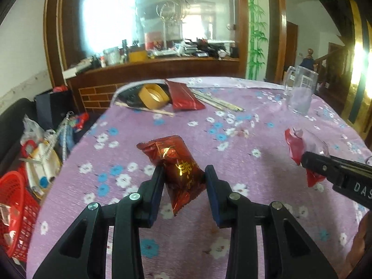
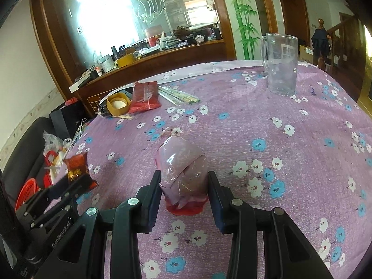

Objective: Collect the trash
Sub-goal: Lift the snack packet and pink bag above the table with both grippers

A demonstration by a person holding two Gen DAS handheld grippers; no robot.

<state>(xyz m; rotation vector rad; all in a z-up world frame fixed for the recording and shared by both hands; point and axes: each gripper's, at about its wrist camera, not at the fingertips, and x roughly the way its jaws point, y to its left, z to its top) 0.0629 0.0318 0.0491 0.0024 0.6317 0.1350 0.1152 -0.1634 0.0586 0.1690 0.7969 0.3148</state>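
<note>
Red snack packet (image 1: pixel 179 169), long axis tilted upright, pinched in left tool (image 1: pixel 183 174).

Table w/ purple floral cloth (image 2: pixel 232 127); glass mug (image 2: pixel 281 65) at far edge, left of it chopsticks (image 2: pixel 179 96), red packet (image 2: pixel 145 96), tape roll (image 2: pixel 118 104)

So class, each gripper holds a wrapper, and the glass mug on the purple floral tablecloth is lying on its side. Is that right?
Not quite. The glass mug stands upright on the tablecloth, as the right wrist view shows. The left gripper and right gripper do each hold a wrapper.
</note>
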